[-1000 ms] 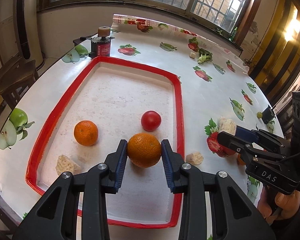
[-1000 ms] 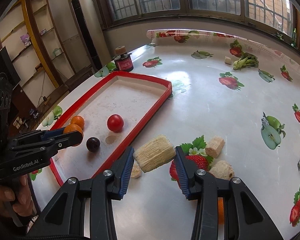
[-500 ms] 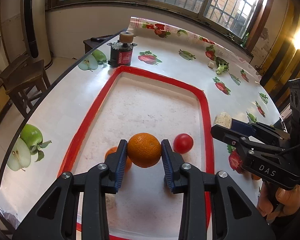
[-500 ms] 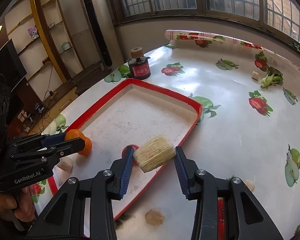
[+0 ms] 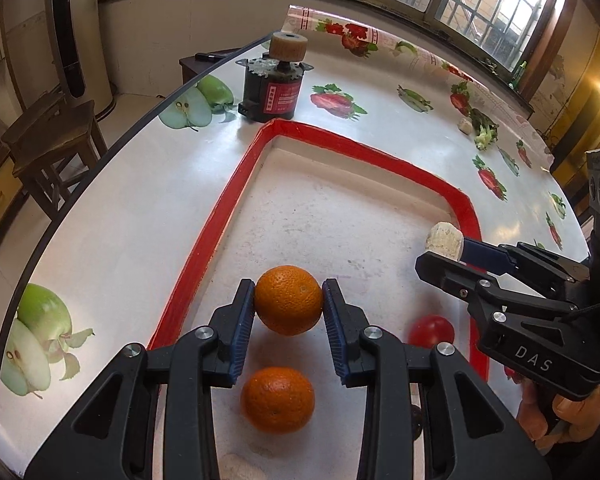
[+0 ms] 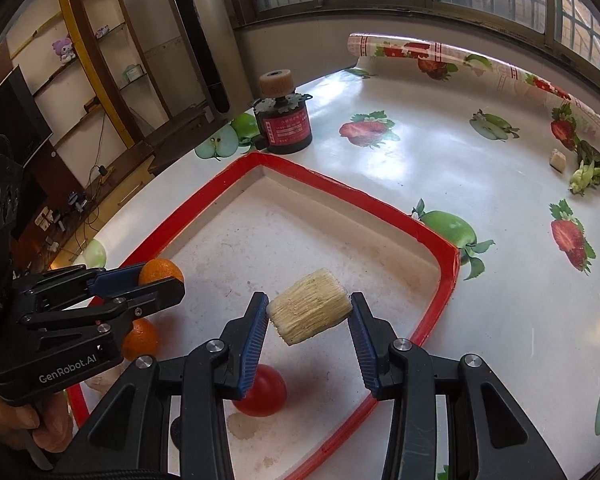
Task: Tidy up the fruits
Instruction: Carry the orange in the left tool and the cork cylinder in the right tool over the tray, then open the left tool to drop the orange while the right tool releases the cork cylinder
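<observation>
The left tool (image 5: 288, 306) is closed on an orange (image 5: 288, 299) and holds it up over the red tray (image 5: 216, 220). Its two blue pads press on the sides of the fruit. A second orange (image 5: 277, 399) lies on the tray floor below, and a red tomato (image 5: 431, 330) sits near it to the right. The right tool (image 6: 309, 312) is closed on a pale, rough chunk (image 6: 310, 312) and holds it above the tray too. The tray rests on the bench (image 6: 480, 184), which has a cloth with fruit pictures. A small black and red motor (image 5: 274, 88) stands just past the far end of the tray. A bit of green veg (image 6: 586, 172) lies far off on the bench.
</observation>
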`<state>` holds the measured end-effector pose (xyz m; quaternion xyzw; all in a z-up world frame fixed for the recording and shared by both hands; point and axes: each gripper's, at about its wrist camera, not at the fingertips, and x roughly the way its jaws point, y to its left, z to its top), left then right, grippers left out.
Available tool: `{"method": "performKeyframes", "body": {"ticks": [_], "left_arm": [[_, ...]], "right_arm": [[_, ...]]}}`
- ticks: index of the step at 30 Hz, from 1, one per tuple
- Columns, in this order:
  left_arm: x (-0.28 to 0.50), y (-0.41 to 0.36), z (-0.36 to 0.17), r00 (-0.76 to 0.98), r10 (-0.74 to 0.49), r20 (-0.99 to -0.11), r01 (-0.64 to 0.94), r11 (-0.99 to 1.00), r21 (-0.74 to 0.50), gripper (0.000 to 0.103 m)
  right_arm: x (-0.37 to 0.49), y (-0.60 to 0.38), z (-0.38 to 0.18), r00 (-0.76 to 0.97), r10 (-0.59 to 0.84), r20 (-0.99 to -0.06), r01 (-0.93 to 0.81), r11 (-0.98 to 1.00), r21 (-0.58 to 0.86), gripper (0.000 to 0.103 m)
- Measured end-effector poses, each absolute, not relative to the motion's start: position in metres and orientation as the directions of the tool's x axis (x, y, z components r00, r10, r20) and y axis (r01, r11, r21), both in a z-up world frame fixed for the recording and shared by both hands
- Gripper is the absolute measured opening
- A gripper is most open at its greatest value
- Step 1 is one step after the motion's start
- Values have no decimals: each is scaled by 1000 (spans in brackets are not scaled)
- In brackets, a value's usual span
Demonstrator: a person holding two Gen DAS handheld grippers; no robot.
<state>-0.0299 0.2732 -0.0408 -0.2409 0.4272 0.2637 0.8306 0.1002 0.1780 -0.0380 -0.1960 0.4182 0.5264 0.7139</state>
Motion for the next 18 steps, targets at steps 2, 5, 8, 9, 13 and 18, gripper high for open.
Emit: {"method": "performKeyframes", "body": {"ticks": [2,5,8,9,13,18], "left_arm": [[-28,276,-45,485,230,-844,-648,743,-170,32],[-28,276,-46,482,232,-845,-647,744,-165,32],[-25,274,-47,468,231,-853,-647,747,-152,32],[-23,274,-48,464,226,-856,-647,747,-153,32],[-21,272,-49,454,222,-863,-655,740,-154,32],[-29,268,-38,464,244,-852,-664,732,-153,40]], "right_arm": [[103,181,-44,92,579,-810,-917,367,158,42],[104,184,-51,86,568,-819,-919,364,155,42],[105,185,-57,84,558,-826,-918,366,154,43],[105,185,-58,86,560,-824,-919,363,151,43],[103,184,-56,88,558,-825,-923,357,143,45],[100,174,-42,109,577,-809,-926,355,128,57]]}}
